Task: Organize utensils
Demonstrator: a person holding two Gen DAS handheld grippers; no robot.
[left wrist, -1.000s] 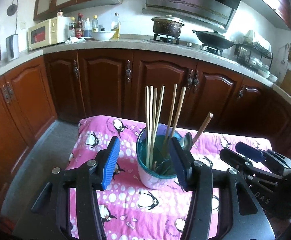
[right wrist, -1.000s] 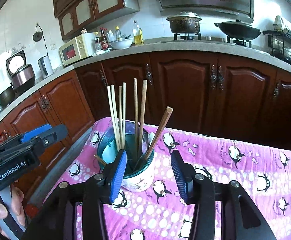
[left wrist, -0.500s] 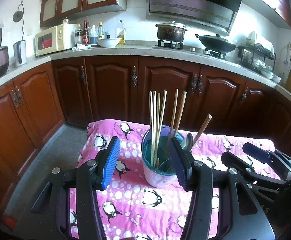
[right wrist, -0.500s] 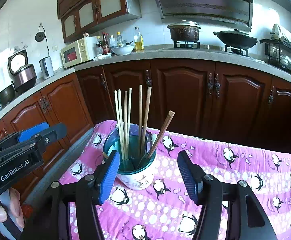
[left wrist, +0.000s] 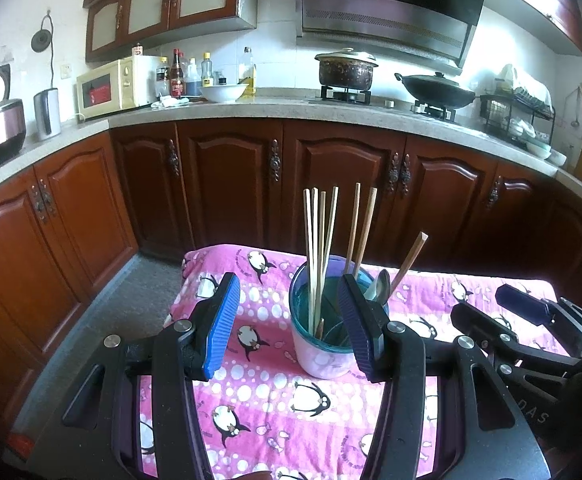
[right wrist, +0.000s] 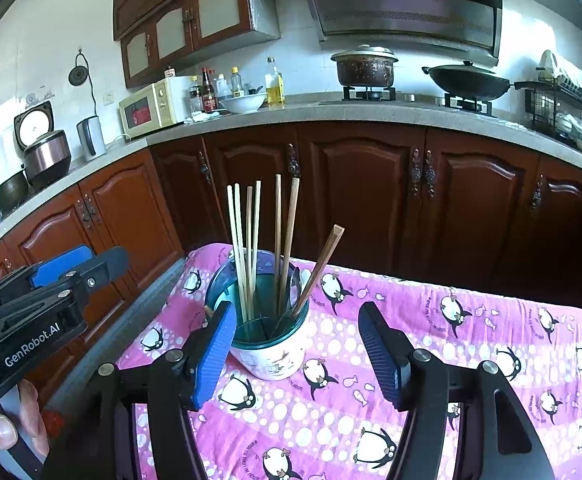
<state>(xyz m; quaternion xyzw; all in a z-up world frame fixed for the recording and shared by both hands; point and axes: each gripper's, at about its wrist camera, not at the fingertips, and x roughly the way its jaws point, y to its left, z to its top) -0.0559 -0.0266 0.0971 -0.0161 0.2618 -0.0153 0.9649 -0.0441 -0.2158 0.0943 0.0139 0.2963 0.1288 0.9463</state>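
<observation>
Seven chopsticks [right wrist: 247, 248] and a spoon [left wrist: 379, 290] stand in the utensil cup [right wrist: 269, 344] on my penguin-cloth surface [right wrist: 491, 340]. My left hand-held gripper [left wrist: 287, 326] is wide open, empty, before the cup. My right hand-held gripper [right wrist: 297, 354] is opening, gripping nothing, cup behind its left pad.

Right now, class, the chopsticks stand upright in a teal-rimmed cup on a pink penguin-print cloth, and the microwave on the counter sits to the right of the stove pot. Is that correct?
Not quite. The microwave sits to the left of the stove pot, as the right wrist view shows. The rest holds: the chopsticks stand upright in the teal-rimmed cup on the pink penguin-print cloth.
</observation>
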